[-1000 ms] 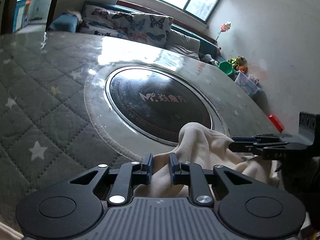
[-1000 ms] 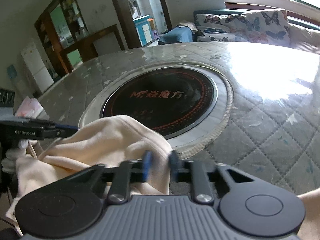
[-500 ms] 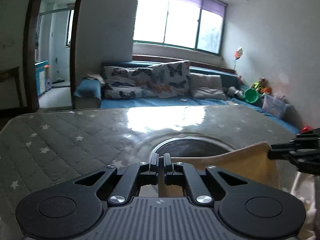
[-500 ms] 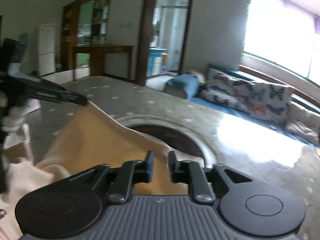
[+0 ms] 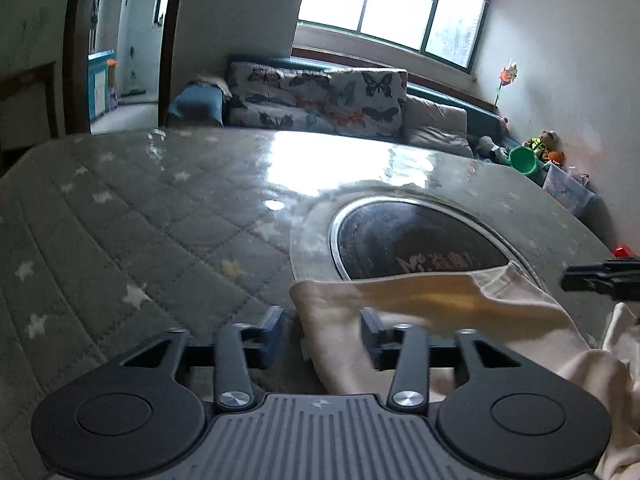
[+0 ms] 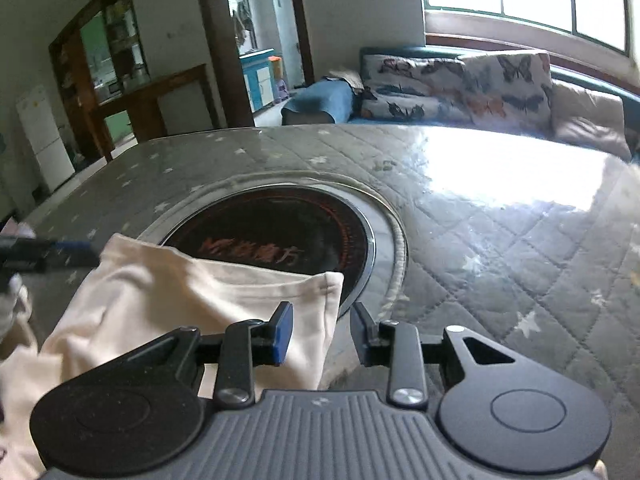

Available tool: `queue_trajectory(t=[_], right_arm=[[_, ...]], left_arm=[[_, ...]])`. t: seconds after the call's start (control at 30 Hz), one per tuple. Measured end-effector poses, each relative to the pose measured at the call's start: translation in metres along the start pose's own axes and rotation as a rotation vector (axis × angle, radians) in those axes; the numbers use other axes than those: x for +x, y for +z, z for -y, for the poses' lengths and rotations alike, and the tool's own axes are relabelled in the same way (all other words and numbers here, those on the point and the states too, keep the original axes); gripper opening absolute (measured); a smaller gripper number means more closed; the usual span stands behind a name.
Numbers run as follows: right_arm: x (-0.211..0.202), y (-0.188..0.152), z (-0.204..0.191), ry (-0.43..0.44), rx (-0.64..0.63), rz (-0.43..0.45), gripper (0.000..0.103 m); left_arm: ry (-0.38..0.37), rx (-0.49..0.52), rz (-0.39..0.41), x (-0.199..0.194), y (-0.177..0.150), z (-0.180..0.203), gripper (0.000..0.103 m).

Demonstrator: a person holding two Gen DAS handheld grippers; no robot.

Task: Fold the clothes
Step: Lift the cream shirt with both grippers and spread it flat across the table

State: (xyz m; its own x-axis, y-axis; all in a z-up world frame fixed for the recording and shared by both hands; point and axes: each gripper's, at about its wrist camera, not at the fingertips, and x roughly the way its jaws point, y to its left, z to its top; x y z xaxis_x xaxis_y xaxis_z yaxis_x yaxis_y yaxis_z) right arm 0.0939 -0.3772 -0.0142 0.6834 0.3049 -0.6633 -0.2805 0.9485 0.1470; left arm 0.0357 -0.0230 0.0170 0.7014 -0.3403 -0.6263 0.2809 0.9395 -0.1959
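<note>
Both grippers are let go now. Left gripper [image 5: 320, 330] has its jaws opening, and the near left corner of the cream garment [image 5: 460, 320] lies between them, but the pads do not press it. Right gripper [image 6: 320, 328] stands with its jaws apart; the right hem of the garment [image 6: 192, 300] lies under its left finger [image 6: 282, 332] and nothing is pinched.

The garment rests on the near side of the quilted table cover [image 5: 140, 220]. Its far edge reaches over the rim of the round dark hotplate [image 6: 280, 236] in the middle of the table, and the rest seems to hang toward the near edge.

I see some risks from here. The far edge is not flat; in the left view it looks lifted and wavy, so it may settle with a wrinkle, and the next fold would then be crooked. The cover looks glossy, so the cloth can slide toward the near edge if too much of it hangs there. Also a finger that pulls back low could catch the hem and drag the corner out of line.
</note>
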Motion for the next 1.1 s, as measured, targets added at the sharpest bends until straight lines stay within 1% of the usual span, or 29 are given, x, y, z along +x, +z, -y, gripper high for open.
queue_trajectory(t=[0.13,0.3,0.33,0.37,0.4,0.43,0.47,0.57,0.67,0.77,0.9,1.0,1.07,1.1], right_arm=[[0.022,0.007,-0.001,-0.003,-0.026,-0.031,0.031],[0.046,0.008,-0.008,-0.028,-0.056,-0.066,0.031],[0.048,0.008,-0.010,-0.032,-0.069,-0.062,0.030],[0.050,0.007,-0.013,-0.037,-0.082,-0.057,0.017],[0.051,0.008,-0.014,-0.037,-0.084,-0.056,0.011],[0.053,0.009,-0.015,-0.037,-0.086,-0.055,0.010],[0.051,0.011,-0.017,-0.058,-0.102,-0.045,0.007],[0.044,0.022,-0.019,-0.112,-0.139,0.003,0.007],[0.043,0.042,-0.013,-0.134,-0.130,0.043,0.007],[0.048,0.063,-0.011,-0.160,-0.131,0.086,0.007],[0.061,0.086,-0.007,-0.199,-0.125,0.128,0.007],[0.077,0.096,-0.002,-0.226,-0.115,0.130,0.007],[0.092,0.098,0.001,-0.242,-0.120,0.107,0.009],[0.095,0.097,0.001,-0.243,-0.123,0.096,0.011]], left_arm=[[-0.002,0.000,-0.028,0.006,-0.001,0.001,0.053],[-0.018,0.004,-0.048,0.020,0.006,0.003,0.049],[-0.024,0.004,-0.049,0.023,0.007,0.003,0.041],[-0.026,0.009,-0.050,0.025,0.008,0.004,0.027],[-0.021,0.019,-0.052,0.027,0.009,0.005,0.020],[-0.014,0.031,-0.052,0.029,0.011,0.005,0.011],[-0.010,0.037,-0.048,0.030,0.013,0.005,0.007],[0.005,0.053,-0.016,0.030,0.024,0.002,0.006],[0.018,0.072,0.021,0.032,0.041,0.000,0.006],[0.026,0.102,0.051,0.042,0.061,0.001,0.006],[0.079,0.153,0.084,0.066,0.083,0.004,0.006],[0.109,0.162,0.090,0.088,0.094,0.004,0.006],[0.124,0.165,0.087,0.102,0.096,0.004,0.008],[0.131,0.160,0.073,0.108,0.095,0.003,0.009]])
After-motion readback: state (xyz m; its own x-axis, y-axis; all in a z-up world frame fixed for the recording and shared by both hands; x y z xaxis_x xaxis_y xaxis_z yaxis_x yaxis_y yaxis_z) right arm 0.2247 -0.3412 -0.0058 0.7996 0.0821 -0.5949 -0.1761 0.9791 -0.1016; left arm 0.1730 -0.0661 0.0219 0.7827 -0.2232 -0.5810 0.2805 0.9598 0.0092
